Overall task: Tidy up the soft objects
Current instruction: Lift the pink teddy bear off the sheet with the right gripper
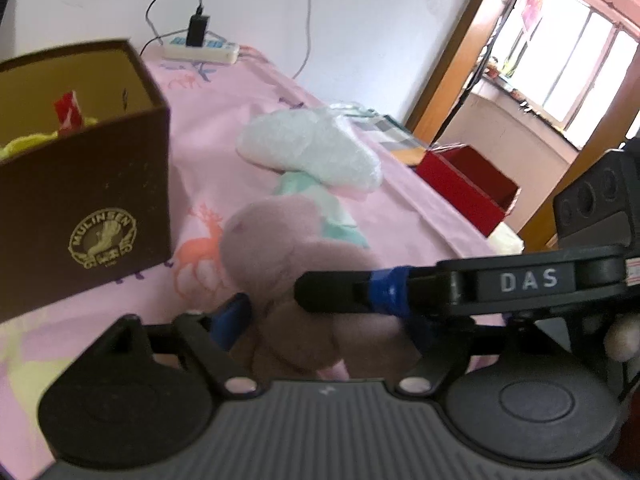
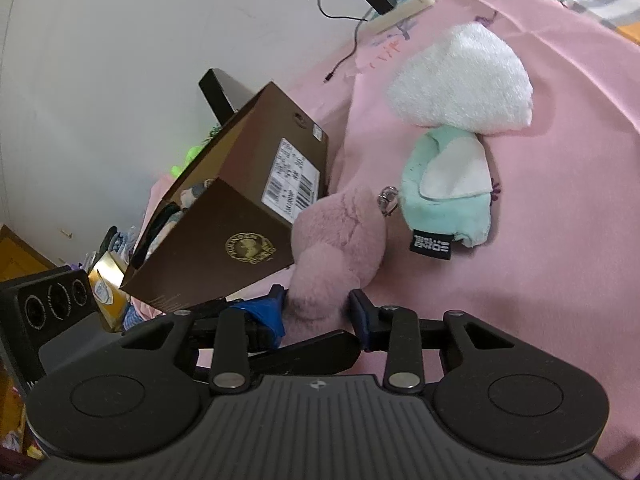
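A pink plush toy (image 1: 276, 256) lies on the pink bedsheet (image 1: 224, 136) beside a brown cardboard box (image 1: 84, 184). My left gripper (image 1: 320, 320) is shut on the plush's lower part. My right gripper (image 2: 316, 312) is also shut on the same pink plush (image 2: 340, 240), from the other side; its finger (image 1: 352, 292) crosses the left wrist view. Beyond the plush lie a mint green soft piece (image 2: 448, 196) and a white fluffy piece (image 2: 464, 84). The box (image 2: 224, 232) holds several soft items, one yellow-green (image 1: 24, 144).
A white power strip (image 1: 200, 50) with a black charger lies at the sheet's far edge by the wall. A red box (image 1: 468, 184) sits off the bed's right side. A doorway and bright window are at the right.
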A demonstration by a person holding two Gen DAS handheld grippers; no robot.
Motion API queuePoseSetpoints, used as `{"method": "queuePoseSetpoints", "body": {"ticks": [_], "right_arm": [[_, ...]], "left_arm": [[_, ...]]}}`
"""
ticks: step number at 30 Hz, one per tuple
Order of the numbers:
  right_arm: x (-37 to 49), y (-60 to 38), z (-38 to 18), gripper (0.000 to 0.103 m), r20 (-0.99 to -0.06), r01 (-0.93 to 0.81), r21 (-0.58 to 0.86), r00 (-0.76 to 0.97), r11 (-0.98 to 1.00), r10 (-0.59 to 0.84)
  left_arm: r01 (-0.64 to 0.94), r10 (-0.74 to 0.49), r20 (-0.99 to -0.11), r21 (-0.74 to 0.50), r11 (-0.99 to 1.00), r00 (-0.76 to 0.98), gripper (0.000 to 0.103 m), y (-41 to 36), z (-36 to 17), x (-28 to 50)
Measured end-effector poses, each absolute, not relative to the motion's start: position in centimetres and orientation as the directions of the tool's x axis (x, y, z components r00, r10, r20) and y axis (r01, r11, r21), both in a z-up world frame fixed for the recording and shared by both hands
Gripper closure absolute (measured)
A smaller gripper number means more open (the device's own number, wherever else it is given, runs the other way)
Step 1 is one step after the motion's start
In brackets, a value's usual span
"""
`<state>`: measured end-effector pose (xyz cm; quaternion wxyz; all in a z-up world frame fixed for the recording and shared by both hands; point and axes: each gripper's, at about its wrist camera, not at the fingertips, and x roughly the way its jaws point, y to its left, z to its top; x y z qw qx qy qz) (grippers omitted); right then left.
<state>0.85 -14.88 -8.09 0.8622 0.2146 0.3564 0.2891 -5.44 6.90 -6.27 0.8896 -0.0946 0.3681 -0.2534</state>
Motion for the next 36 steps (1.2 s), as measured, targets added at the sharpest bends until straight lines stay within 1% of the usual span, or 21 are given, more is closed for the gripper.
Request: {"method": "queuePoseSetpoints", "body": {"ticks": [6, 11, 12, 13, 15, 17, 18, 19, 20, 23, 25, 29, 33, 36], "right_arm": [[-0.5, -14.4, -5.0, 0.088, -0.419, -0.418, 0.578, 0.586, 0.701, 0.694], [-0.8, -13.0, -2.0, 0.089, -0.346, -0.5, 0.547, 0.595, 0.671, 0.725], [-0.8, -12.8, -1.9, 0.089, -0.344, -0.498, 0.536, 0.608, 0.682, 0.715], [-0.8, -12.8, -1.9, 0.089, -0.347, -0.49, 0.517, 0.63, 0.702, 0.695], [-0.8, -13.0, -2.2, 0.089, -0.366, -0.456, 0.479, 0.673, 0.75, 0.643], [-0.4, -13.8, -3.3, 0.088, -0.417, -0.396, 0.467, 0.689, 0.79, 0.592], [-0.2, -14.1, -4.0, 0.088, -0.447, -0.369, 0.467, 0.685, 0.803, 0.575], [0.0, -14.5, -4.7, 0.087, -0.477, -0.347, 0.47, 0.673, 0.811, 0.565], [0.3, -14.7, -5.5, 0.087, -0.509, -0.325, 0.473, 0.659, 0.819, 0.555], [0.5, -15.3, -6.8, 0.086, -0.564, -0.284, 0.446, 0.647, 0.849, 0.513], [0.7, -15.8, -7.3, 0.086, -0.576, -0.27, 0.445, 0.644, 0.854, 0.503], [1.0, -17.0, -7.9, 0.085, -0.576, -0.255, 0.496, 0.619, 0.83, 0.534], [1.6, -16.9, -8.8, 0.084, -0.583, -0.271, 0.499, 0.598, 0.823, 0.55], [1.7, -17.0, -8.8, 0.084, -0.579, -0.295, 0.498, 0.587, 0.815, 0.566]], "left_arm": [[0.413, -0.529, -0.525, -0.331, 0.849, 0.666, 0.032, 7.5, -2.8, -7.9], [0.454, -0.539, -0.443, -0.291, 0.842, 0.717, 0.033, 8.1, 0.5, -9.4], [0.456, -0.532, -0.444, -0.275, 0.846, 0.721, 0.032, 8.2, 0.6, -9.5], [0.451, -0.518, -0.454, -0.255, 0.855, 0.725, 0.03, 8.2, 0.4, -9.5], [0.441, -0.501, -0.488, -0.242, 0.864, 0.714, 0.028, 8.5, -0.7, -9.4], [0.434, -0.505, -0.536, -0.264, 0.862, 0.676, 0.024, 8.7, -2.5, -9.0], [0.426, -0.503, -0.559, -0.273, 0.862, 0.659, 0.019, 8.7, -3.4, -8.7], [0.419, -0.498, -0.578, -0.276, 0.865, 0.646, 0.018, 8.7, -4.3, -8.5], [0.417, -0.497, -0.586, -0.278, 0.865, 0.64, 0.017, 8.8, -4.9, -8.3], [0.408, -0.508, -0.599, -0.308, 0.859, 0.619, 0.014, 8.7, -6.2, -7.2], [0.403, -0.528, -0.6, -0.343, 0.848, 0.601, 0.012, 8.6, -6.8, -6.5], [0.396, -0.547, -0.621, -0.379, 0.836, 0.561, 0.012, 7.8, -8.1, -4.8], [0.389, -0.57, -0.639, -0.418, 0.821, 0.516, 0.012, 6.8, -9.2, -3.6], [0.423, -0.583, -0.634, -0.407, 0.81, 0.507, 0.016, 5.4, -9.1, -3.7]]}}
